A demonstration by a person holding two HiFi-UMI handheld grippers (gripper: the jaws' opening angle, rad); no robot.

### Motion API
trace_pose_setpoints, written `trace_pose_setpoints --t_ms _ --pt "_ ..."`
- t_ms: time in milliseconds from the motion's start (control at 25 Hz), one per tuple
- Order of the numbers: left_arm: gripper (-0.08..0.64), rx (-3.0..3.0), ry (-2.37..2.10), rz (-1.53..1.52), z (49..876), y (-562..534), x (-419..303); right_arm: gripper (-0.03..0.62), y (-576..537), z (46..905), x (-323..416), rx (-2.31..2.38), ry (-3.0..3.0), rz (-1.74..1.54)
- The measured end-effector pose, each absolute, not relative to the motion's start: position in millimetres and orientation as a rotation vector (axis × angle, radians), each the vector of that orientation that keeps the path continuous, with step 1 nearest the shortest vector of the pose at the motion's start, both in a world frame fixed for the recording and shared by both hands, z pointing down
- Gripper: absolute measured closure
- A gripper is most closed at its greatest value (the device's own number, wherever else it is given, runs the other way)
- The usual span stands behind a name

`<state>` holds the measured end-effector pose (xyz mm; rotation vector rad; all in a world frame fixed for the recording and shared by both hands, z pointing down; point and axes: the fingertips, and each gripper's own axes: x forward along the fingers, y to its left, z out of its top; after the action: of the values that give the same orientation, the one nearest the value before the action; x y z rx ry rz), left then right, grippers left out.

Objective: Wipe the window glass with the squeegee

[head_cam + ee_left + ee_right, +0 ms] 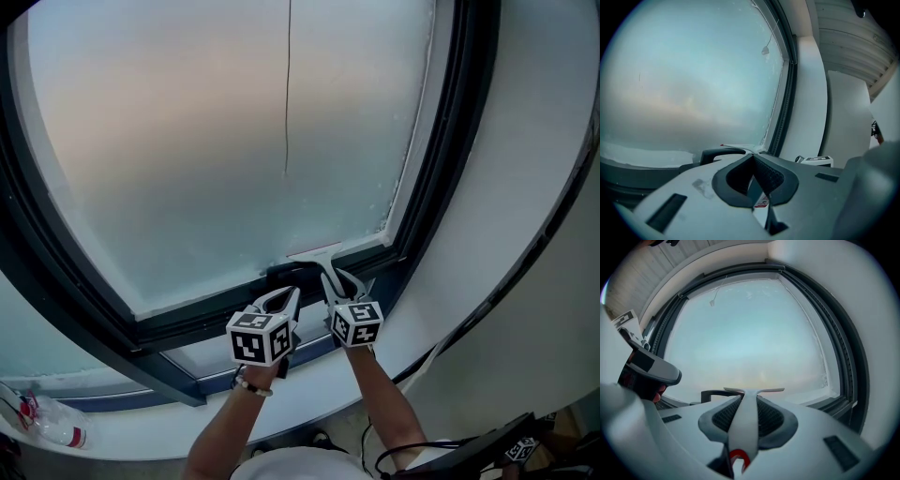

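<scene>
Right tongs [746, 401] are clamped on the pale handle of the squeegee [315, 251], whose blade sits at the bottom edge of the frosted window glass [187, 141], near its right corner. Left tongs [753, 157] are closed tip to tip with nothing between them, just beside a dark window handle [281, 274] on the lower frame
</scene>
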<state>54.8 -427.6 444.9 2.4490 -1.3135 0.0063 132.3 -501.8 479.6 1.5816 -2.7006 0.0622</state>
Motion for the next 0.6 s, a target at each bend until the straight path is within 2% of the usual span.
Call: trace_pose_setpoints --t_ms 440,600 --pt "0.560 2.432 -1.317 -0.003 447.2 -433.8 65.3 0.501 -499.8 478.5 135.2 1.556 -2.723 0.081" --pt "0.560 2.443 -1.317 0.004 442.8 -438.6 77.7 0.500 -497.2 452.2 153.9 1.571 -2.741 0.013"
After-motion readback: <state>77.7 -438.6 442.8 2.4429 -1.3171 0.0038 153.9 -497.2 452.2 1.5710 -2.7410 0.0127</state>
